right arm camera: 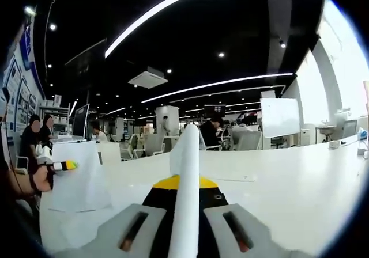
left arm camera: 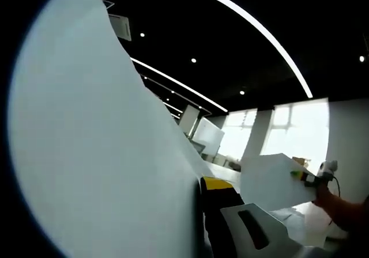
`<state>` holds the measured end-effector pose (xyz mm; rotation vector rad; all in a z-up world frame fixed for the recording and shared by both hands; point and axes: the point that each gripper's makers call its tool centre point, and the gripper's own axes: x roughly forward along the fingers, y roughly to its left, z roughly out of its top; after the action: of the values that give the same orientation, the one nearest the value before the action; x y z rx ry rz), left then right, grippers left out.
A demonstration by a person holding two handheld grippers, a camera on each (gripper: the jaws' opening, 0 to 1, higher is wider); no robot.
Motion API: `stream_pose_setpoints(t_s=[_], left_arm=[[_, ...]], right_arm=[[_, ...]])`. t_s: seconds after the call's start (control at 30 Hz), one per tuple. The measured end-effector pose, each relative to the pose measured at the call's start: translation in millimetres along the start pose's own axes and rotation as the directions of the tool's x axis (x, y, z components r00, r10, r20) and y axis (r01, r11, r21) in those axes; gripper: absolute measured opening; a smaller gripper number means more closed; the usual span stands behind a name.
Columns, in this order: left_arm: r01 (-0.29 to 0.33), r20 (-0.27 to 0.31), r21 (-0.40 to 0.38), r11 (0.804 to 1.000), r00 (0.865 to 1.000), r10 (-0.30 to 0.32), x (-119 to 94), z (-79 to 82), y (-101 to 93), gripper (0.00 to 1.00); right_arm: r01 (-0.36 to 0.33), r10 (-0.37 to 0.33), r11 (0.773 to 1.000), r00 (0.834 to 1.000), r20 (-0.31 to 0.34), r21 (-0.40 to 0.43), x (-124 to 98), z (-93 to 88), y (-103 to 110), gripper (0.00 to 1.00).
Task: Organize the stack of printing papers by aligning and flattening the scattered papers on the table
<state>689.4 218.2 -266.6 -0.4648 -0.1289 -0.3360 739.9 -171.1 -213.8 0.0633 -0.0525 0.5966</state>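
Between your right tongs (right arm camera: 183, 223) a sheaf of white paper (right arm camera: 184, 171) stands edge-on, rising from the jaws toward the far room; the two grey jaws press it from either side, so these tongs are clamped on the paper. Across in your left gripper view, a broad white sheet (left arm camera: 98, 154) stands close against the lens on the left side, right beside the one grey jaw that shows near the bottom. Your left tongs (left arm camera: 202, 235) look clamped on that sheet, though its other jaw is hidden behind the paper, so take that as a judgement.

Each view also catches the other hand. In the left gripper view, the far tongs (left arm camera: 314, 176) hold up a white sheet at the right. In the right gripper view, the far tongs (right arm camera: 57, 167) sit at the left with paper (right arm camera: 78, 177) hanging below them.

The white bench (right arm camera: 288, 177) spreads wide beyond the jaws, and you can see a thin flat sheet lying on it further back, right of the held edge.

As for progress, the paper is lifted off the bench and held up between both hands, not yet squared or laid flat. What seems left: bring the edges level, tap them true against the bench, set the stack down and press it flat.
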Motion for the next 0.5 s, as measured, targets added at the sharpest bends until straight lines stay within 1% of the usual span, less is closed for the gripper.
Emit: stream_pose_setpoints(t_s=[0.27, 0.5], left_arm=[[-0.001, 0.001, -0.002, 1.000, 1.000, 0.001, 0.4, 1.0, 2.2, 0.08], [-0.002, 0.001, -0.003, 1.000, 1.000, 0.002, 0.6, 1.6, 4.6, 0.08]], right_arm=[[-0.014, 0.014, 1.000, 1.000, 0.013, 0.006, -0.5, 7.3, 6.7, 0.00], [-0.030, 0.030, 1.000, 0.999, 0.034, -0.005, -0.9, 18.5, 14.7, 0.00]])
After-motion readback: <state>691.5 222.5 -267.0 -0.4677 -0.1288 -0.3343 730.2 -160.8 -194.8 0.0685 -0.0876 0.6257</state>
